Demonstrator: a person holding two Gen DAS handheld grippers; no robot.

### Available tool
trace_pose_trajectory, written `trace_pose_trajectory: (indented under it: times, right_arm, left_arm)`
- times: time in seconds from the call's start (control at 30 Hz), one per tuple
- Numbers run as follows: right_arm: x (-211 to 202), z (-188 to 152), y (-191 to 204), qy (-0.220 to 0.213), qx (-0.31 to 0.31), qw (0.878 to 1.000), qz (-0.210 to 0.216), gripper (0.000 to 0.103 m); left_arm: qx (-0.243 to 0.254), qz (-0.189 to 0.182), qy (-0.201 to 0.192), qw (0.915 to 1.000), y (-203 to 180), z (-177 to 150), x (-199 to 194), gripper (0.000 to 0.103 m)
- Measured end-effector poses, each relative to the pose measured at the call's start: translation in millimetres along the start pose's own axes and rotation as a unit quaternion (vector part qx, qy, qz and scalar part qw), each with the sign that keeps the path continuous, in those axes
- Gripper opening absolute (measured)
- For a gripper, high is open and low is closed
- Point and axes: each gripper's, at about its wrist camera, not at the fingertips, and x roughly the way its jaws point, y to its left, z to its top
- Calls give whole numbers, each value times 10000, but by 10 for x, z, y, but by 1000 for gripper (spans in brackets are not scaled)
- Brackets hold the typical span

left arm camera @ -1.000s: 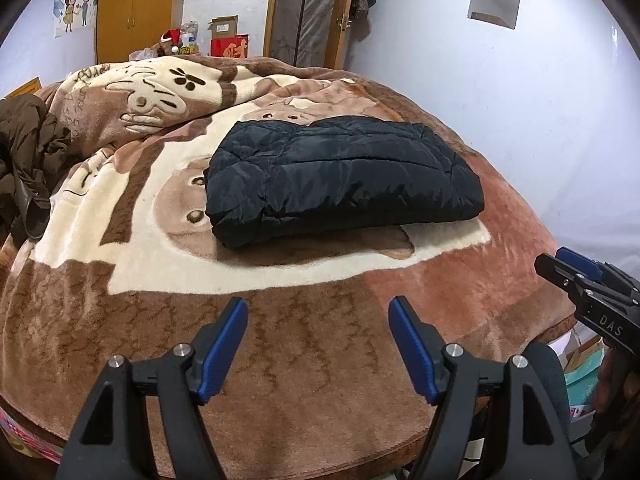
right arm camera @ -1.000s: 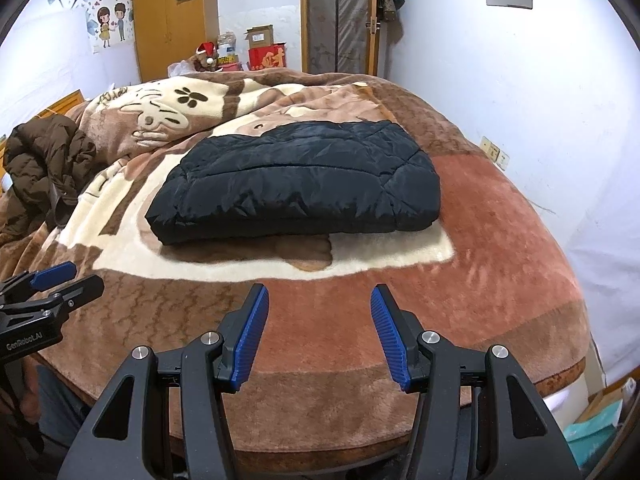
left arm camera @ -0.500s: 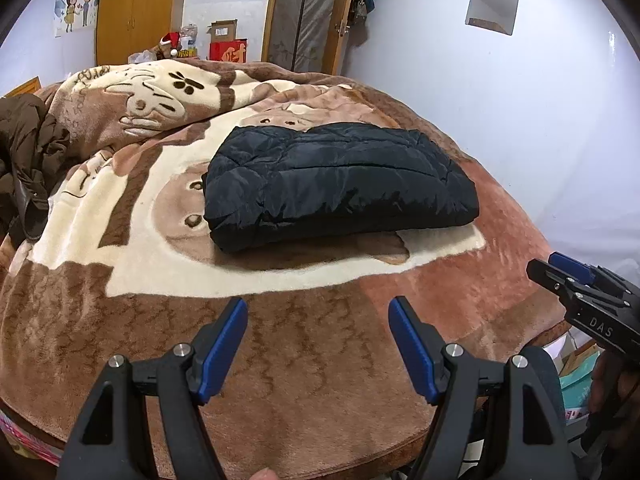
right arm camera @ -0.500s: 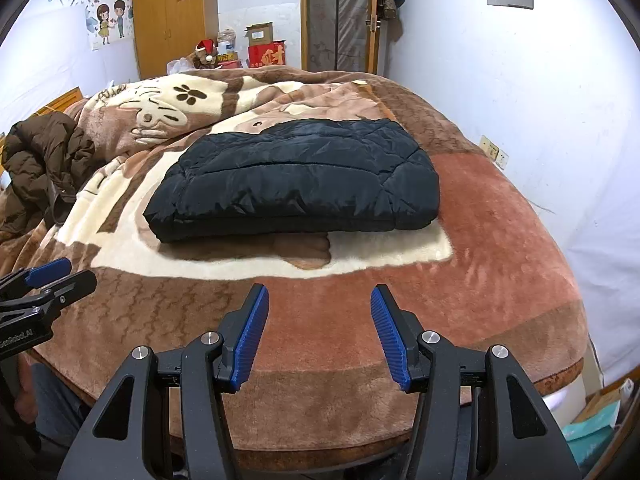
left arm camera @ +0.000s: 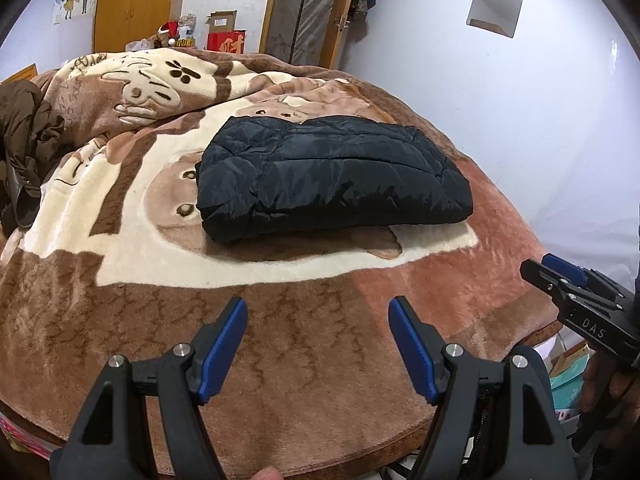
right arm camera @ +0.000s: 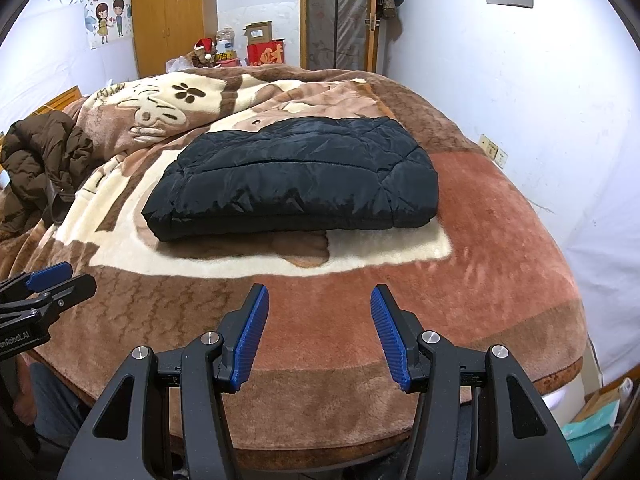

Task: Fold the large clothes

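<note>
Black jacket (left arm camera: 332, 178) folded at 12 o'clock on blanket (left arm camera: 280, 340); left gripper (left arm camera: 318, 340), right gripper (right arm camera: 320, 330) wide, empty. Next likely: brown coat (right arm camera: 44, 160), 10 o'clock.

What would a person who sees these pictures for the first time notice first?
The eye goes first to the black puffer jacket, folded into a thick rectangle in the middle of the brown cartoon blanket that covers the bed. Next come the open left gripper and the open right gripper in the foreground, both empty. A crumpled brown coat lies at the left edge.
</note>
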Motion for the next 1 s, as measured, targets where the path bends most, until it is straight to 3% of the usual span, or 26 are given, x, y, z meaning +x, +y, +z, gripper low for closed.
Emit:
trace_pose_trajectory:
  times: [1.0]
  right_arm:
    - [12,-4,-16,8,-16,10000,-31,54]
  left_arm:
    - [66,97,-35,9999,-35,-12,-43,75]
